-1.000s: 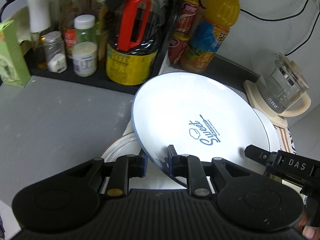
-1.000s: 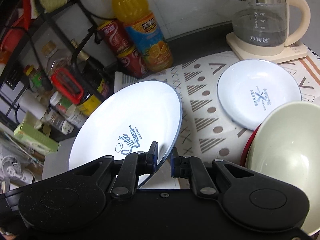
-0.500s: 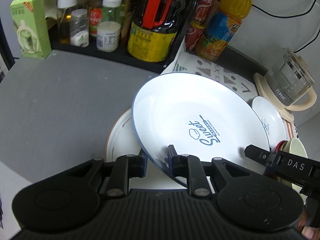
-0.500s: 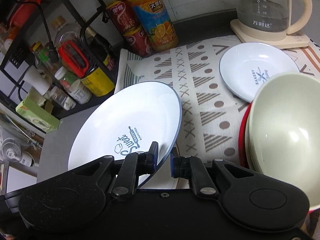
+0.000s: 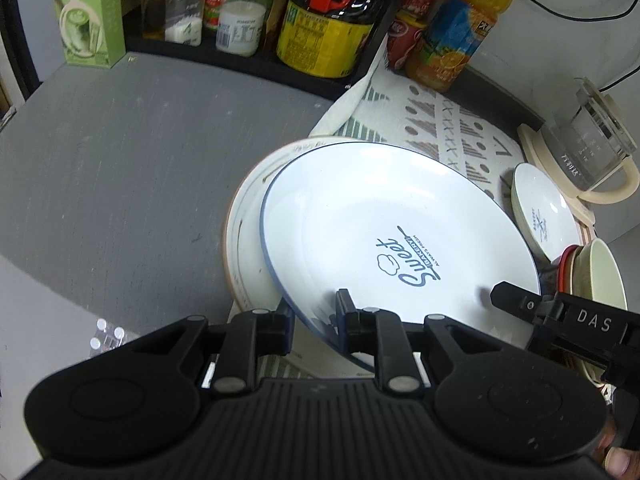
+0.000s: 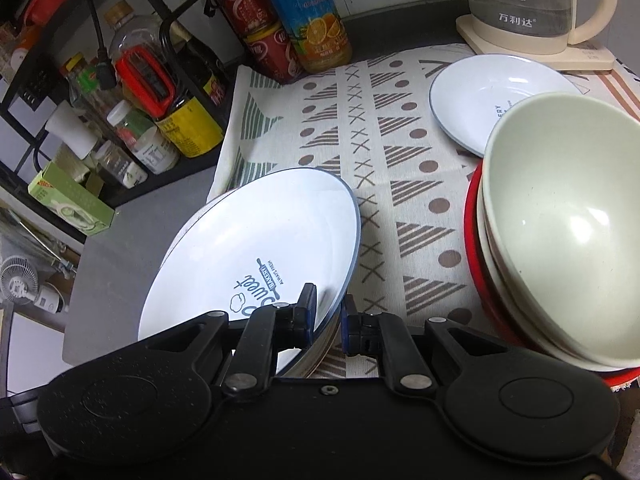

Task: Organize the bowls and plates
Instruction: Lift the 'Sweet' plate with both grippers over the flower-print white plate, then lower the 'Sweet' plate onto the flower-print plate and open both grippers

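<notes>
Both tongs, left and right, clamped on near rim of stiff, glossy, breakable white plate, tilted over speckled plate.

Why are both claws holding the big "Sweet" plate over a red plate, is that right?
Not quite. Both claws, the left claw and right claw, do pinch the big "Sweet" plate, but the plate underneath is cream-white with a brownish rim, as the left wrist view shows. The red dish sits under the stacked bowls.
</notes>
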Demonstrator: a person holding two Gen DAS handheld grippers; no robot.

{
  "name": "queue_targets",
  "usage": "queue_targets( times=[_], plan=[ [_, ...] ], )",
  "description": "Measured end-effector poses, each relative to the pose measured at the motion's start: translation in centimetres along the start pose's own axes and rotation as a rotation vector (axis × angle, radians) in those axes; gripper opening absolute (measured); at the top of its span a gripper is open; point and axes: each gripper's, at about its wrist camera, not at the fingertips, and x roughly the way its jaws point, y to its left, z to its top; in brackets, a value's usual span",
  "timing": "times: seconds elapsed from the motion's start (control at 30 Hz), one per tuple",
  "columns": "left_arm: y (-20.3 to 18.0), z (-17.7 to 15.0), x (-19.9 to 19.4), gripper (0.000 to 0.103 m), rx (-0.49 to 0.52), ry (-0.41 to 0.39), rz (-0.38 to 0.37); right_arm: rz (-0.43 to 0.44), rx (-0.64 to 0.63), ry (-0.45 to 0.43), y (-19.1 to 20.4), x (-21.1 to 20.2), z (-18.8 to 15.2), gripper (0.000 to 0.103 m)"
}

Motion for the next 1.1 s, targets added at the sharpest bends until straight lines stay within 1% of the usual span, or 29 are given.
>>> queue_targets(
  times=[0.27, 0.47, 0.8, 0.9, 1.0, 1.07, 1.1],
  plan=[
    [0.3, -0.1, 0.3, 0.020, -0.002, 0.020, -0.006, -0.029, -0.016, -0.004, 0.3, 0.2, 0.0, 0.011],
    [0.4, 0.1, 0.9, 0.022, -0.007, 0.049, -0.010, -0.047, -0.023, 0.010, 0.5, 0.8, -0.1, 0.010],
    [0.5, 1.3, 1.5, 0.024, -0.007, 0.119, -0.005, -0.056, -0.026, 0.009, 0.9, 1.3, 0.2, 0.010],
    [0.6, 1.7, 1.2, 0.025, 0.008, 0.103, 0.026, -0.058, -0.019, 0.006, 0.7, 1.3, 0.3, 0.009],
    [0.9, 2.2, 1.1, 0.025, 0.001, 0.105, 0.023, -0.063, -0.015, -0.001, 0.8, 1.3, 0.4, 0.009],
    [1.0, 2.4, 0.9, 0.026, 0.008, 0.088, 0.026, -0.070, -0.014, -0.001, 0.9, 1.3, 0.4, 0.008],
    [1.0, 2.5, 0.7, 0.028, 0.014, 0.077, 0.031, -0.074, -0.014, 0.000, 0.9, 1.4, 0.3, 0.008]
  ],
)
